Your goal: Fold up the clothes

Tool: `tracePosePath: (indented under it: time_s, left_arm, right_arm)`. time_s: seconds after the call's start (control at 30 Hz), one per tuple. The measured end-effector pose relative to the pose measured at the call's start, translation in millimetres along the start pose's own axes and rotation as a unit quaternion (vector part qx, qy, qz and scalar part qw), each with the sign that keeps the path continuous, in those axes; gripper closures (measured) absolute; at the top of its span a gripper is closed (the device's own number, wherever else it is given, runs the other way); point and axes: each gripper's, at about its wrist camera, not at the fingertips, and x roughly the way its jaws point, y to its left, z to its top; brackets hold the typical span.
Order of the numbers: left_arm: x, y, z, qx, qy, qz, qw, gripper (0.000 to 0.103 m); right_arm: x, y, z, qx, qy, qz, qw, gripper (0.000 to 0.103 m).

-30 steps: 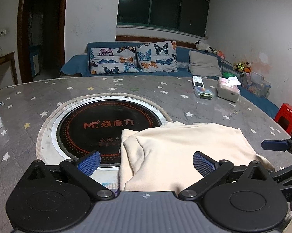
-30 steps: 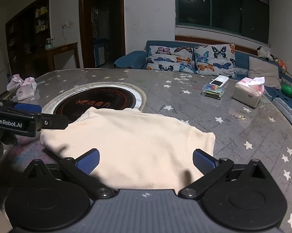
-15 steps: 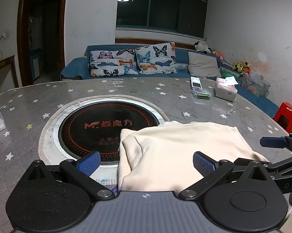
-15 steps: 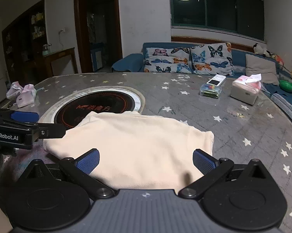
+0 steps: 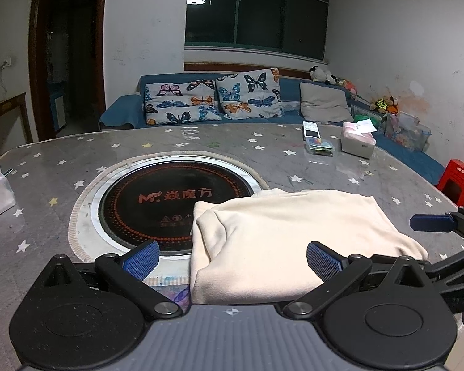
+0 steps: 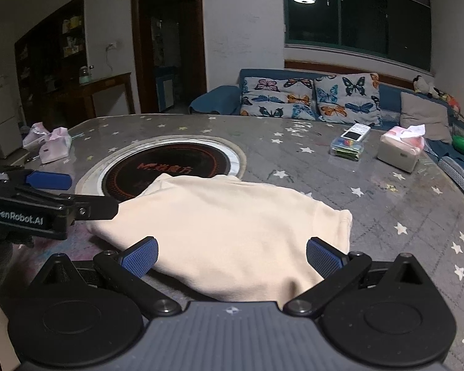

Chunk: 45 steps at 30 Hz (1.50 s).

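Star-patterned table point(image 5: 77, 154) is holding the cream garment point(image 5: 287, 238), folded into a compact stack at its near edge beside the round black hotplate point(image 5: 176, 204), while both wide-open grippers point(image 5: 230, 256) point(image 6: 230, 255) are lifting away empty, suggesting 1 fold is finished.

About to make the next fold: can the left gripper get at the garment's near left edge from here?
Probably yes: the left gripper is open, its fingers straddling the cream garment, with nothing between.

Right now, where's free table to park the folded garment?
Bare patch right of the cream garment, before the tissue box and clear box. Far edge toward the sofa is bare too. Crowded: pink bags far left.
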Motion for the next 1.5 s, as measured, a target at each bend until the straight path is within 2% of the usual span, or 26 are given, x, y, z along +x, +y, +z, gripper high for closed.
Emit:
tracePosePath:
  time_s: [0.9,1.27,1.5]
  left_arm:
    - [8.7,9.9,1.8,-0.008,0.016,0.02,0.9996,0.0]
    - [22.2,26.1,2.5,-0.029,0.029,0.027,0.9988,0.0]
    - [31.2,34.3,3.0,-0.039,0.037,0.025,0.9982,0.0]
  right_arm:
    - [11.7,20.8,4.8,-0.048,0.021,0.031,0.998,0.001]
    - [24.6,33.6,8.1,-0.075,0.043,0.055,0.995,0.008]
    - [30.6,50.1,11.5,-0.116,0.05,0.078,0.989,0.01]
